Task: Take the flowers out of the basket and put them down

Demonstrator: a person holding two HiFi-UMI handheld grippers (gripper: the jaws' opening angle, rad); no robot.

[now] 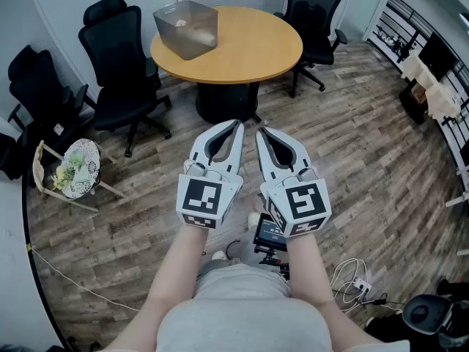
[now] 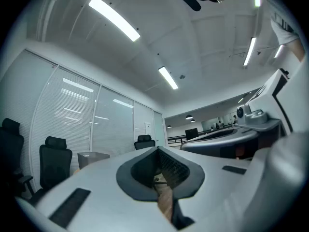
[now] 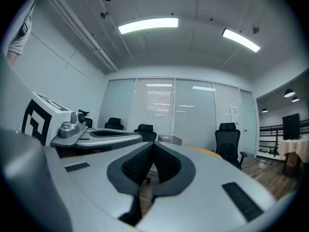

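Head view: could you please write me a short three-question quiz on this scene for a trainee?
1. True or false: the left gripper and right gripper are both shut and empty.
2. Where does the grey bin stand? A. on the table B. on the floor C. on a chair
3. Fill in: the flowers are on the person's ____ side.

Key: 1 true; 2 A; 3 left.
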